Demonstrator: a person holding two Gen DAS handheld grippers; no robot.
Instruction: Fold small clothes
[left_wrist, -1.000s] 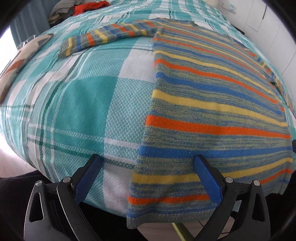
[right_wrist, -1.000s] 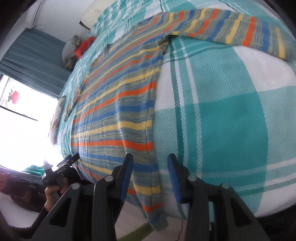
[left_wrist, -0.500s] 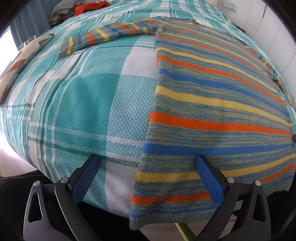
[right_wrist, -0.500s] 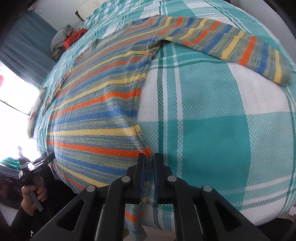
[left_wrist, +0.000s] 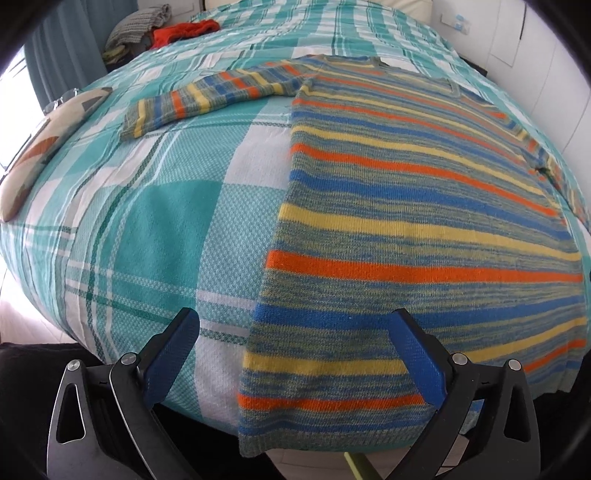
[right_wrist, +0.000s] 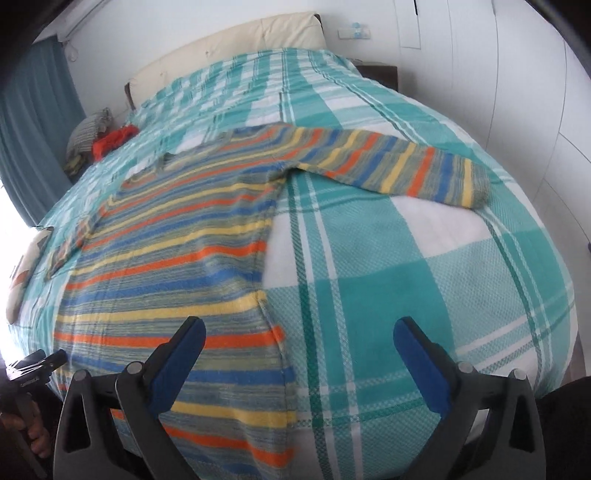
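Note:
A striped knit sweater (left_wrist: 424, 221) in orange, blue, yellow and grey-green lies flat on the bed, hem at the near edge, both sleeves spread out. Its left sleeve (left_wrist: 207, 99) stretches toward the far left; its right sleeve (right_wrist: 399, 162) stretches to the right. My left gripper (left_wrist: 295, 328) is open, its jaws straddling the sweater's lower left corner without holding it. My right gripper (right_wrist: 295, 336) is open over the sweater's lower right side seam (right_wrist: 273, 325), empty. The sweater also shows in the right wrist view (right_wrist: 177, 258).
A teal and white plaid blanket (left_wrist: 155, 229) covers the bed. A patterned cushion (left_wrist: 40, 147) lies at the left edge. A pile of grey and red clothes (left_wrist: 166, 29) sits at the far left corner. White walls (right_wrist: 517, 92) run along the right side.
My right gripper was shut on the sweater's lower right edge half a second ago; it has opened wide and let go, and its view has tilted up. The left gripper stayed open and pulled back slightly.

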